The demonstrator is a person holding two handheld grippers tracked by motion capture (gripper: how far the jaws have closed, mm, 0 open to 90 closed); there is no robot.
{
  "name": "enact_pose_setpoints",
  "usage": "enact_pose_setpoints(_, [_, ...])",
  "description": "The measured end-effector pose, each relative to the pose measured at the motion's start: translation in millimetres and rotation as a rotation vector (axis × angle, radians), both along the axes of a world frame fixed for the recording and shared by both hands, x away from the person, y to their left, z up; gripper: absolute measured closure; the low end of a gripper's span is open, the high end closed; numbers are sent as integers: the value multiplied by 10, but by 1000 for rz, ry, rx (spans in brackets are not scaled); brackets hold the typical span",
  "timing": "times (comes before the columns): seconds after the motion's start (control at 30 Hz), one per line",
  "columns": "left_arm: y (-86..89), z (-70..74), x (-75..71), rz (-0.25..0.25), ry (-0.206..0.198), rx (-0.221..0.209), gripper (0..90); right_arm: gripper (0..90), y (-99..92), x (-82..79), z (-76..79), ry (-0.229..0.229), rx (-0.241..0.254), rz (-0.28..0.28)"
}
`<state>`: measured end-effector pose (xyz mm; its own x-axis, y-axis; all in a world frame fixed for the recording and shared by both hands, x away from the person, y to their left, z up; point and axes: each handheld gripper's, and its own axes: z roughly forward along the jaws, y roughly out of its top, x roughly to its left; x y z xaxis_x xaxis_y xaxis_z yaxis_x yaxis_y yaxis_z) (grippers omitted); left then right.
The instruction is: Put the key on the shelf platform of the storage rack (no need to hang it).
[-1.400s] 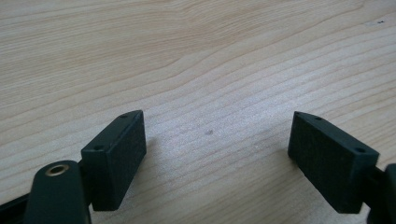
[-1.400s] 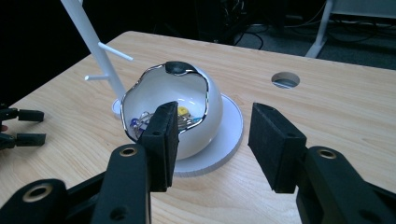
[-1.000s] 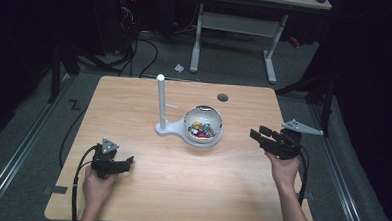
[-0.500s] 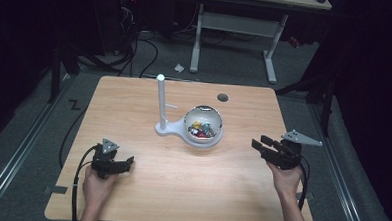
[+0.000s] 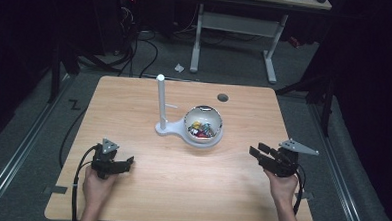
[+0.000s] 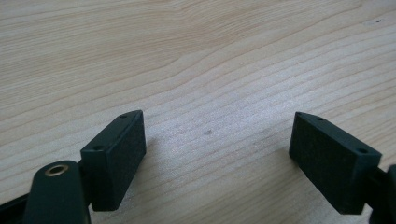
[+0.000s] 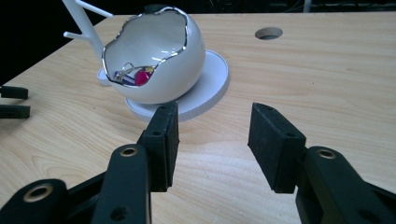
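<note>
1. The left hand (image 5: 98,185) comes in from the bottom edge of the high view, forearm nearly straight up the picture, and grips the left gripper (image 5: 126,162) low over the near-left part of the wooden table (image 5: 134,103).
2. That gripper points to the right and slightly away from the person, with its grey three-cornered plate on top and its cable looping back off the table's near edge.
3. In the left gripper view its jaws stand wide apart with bare wood grain between them; they hold nothing, and the pads (image 6: 119,158) sit close above the tabletop.
4. The right hand (image 5: 282,187) rises from the bottom right of the high view, forearm angled slightly inward, holding the right gripper (image 5: 257,152) near the table's right edge.
5. That gripper points left and a little away, toward the middle of the table, its grey plate sticking out to the right.
6. In the right gripper view (image 7: 212,140) its jaws are moderately open and empty, aimed at the bowl but well short of it.
7. The white egg-shaped bowl (image 5: 203,128) with a jagged silver rim sits on a white round base (image 7: 210,79) near the table's centre, holding small coloured pieces (image 7: 140,77).
8. A white upright post (image 5: 160,101) with a short side peg stands on the same base, just left of the bowl.
9. A round hole (image 5: 222,97) lies in the tabletop beyond the bowl.
</note>
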<state>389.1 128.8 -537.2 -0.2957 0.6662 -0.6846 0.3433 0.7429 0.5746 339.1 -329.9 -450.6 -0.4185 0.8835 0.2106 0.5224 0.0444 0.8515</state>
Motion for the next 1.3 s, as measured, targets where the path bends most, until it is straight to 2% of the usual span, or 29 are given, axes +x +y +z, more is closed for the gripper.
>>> enact_pose_setpoints(0.37, [-4,0,0,4,1,-1,189,532,25,-39,-317,50,-21,-17])
enact_pose_setpoints(0.57, [-4,0,0,4,1,-1,190,516,7,-30,-431,70,-4,-38])
enact_pose_setpoints(0.63, [-3,0,0,3,1,0,190,513,6,-21,-469,68,-21,-49])
enact_pose_setpoints(0.77, [-5,1,0,5,2,-2,190,497,6,4,-523,76,-24,-64])
enact_pose_setpoints(0.9, [-4,0,-1,4,1,-1,189,497,38,44,-594,72,-71,-80])
enact_pose_setpoints(1.03, [-4,0,-1,4,1,-1,189,498,38,85,-668,94,-78,-89])
enact_pose_setpoints(1.07, [-4,0,-1,4,1,-1,189,498,45,94,-682,104,-89,-97])
enact_pose_setpoints(1.17, [-4,1,-2,4,2,-3,190,490,36,114,-699,96,-137,-113])
enact_pose_setpoints(1.3, [-2,1,-3,3,1,-2,190,485,18,125,-721,111,-149,-139])
